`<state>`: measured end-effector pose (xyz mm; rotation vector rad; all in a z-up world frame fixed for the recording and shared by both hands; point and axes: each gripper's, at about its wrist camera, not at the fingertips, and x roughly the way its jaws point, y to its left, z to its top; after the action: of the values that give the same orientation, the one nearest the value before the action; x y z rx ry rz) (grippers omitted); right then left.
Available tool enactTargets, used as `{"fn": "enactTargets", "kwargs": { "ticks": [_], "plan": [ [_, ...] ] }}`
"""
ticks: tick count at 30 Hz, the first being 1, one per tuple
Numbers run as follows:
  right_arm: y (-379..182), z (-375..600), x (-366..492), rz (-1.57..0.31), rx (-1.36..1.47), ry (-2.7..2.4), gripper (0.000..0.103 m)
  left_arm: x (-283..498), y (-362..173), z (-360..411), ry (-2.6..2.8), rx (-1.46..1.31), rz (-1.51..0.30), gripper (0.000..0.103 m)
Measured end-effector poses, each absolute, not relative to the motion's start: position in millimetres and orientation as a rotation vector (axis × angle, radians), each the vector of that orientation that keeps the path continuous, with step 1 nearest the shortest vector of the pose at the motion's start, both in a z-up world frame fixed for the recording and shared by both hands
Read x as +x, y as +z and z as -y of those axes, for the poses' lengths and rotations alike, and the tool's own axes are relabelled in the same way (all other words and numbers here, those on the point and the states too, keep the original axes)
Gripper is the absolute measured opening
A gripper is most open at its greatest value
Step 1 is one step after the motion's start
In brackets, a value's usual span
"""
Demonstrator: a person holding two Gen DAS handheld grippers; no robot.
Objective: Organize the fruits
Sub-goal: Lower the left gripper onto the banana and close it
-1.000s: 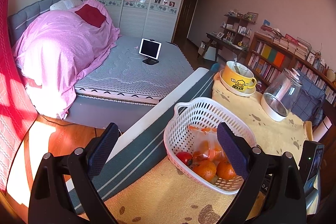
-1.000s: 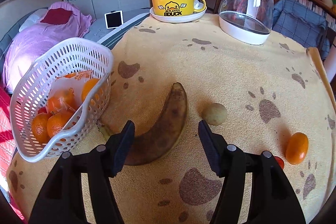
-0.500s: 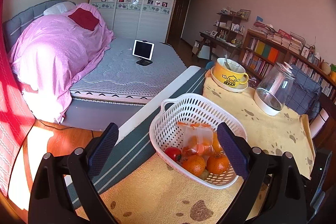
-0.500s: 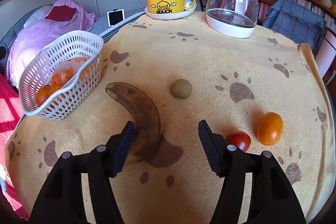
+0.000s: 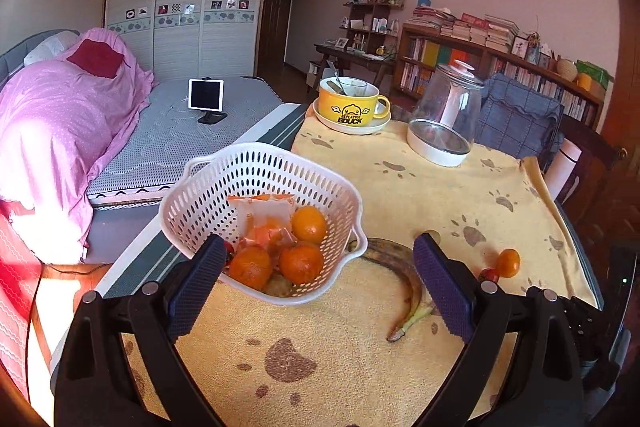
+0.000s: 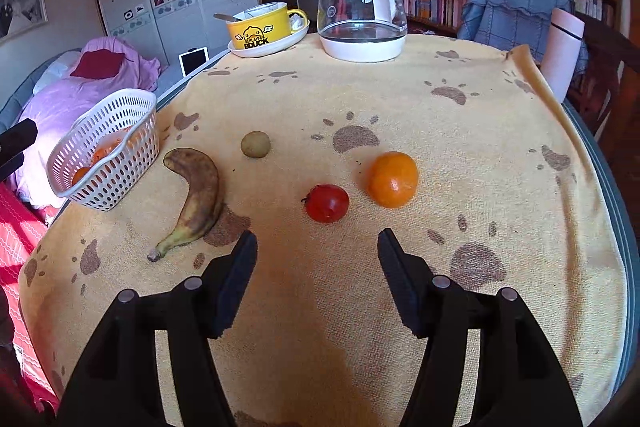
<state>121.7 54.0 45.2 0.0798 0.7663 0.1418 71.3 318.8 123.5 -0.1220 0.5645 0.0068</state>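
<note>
Right gripper (image 6: 316, 263) hangs over the yellow cloth (image 6: 400, 99), jaws spread and empty; the tomato (image 6: 327, 203) sits just ahead at 12 o'clock, the orange (image 6: 393, 179) at 1, the browned banana (image 6: 196, 199) at 10 (beside the white basket (image 6: 120, 163)); left gripper (image 5: 316, 279), jaws likewise spread, faces that basket of oranges (image 5: 300, 263).

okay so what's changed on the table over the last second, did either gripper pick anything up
Nothing was picked up. The right gripper swung from the banana toward the tomato and orange, open. The left gripper turned from the bed side toward the basket, open. The fruit, basket, mug and kettle stayed put.
</note>
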Motion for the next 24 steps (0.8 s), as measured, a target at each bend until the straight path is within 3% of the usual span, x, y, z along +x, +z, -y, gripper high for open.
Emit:
{"fn": "enactTargets", "kwargs": {
  "ticks": [14, 24],
  "plan": [
    [35.8, -22.7, 117.0, -0.75, 0.184, 0.129, 0.063, 93.4, 89.4, -236.2, -0.098, 0.009, -0.662, 0.096],
    [31.4, -7.6, 112.9, -0.737, 0.27, 0.111, 0.063, 135.5, 64.0, -214.4, -0.088, 0.021, -0.761, 0.085]
  ]
}}
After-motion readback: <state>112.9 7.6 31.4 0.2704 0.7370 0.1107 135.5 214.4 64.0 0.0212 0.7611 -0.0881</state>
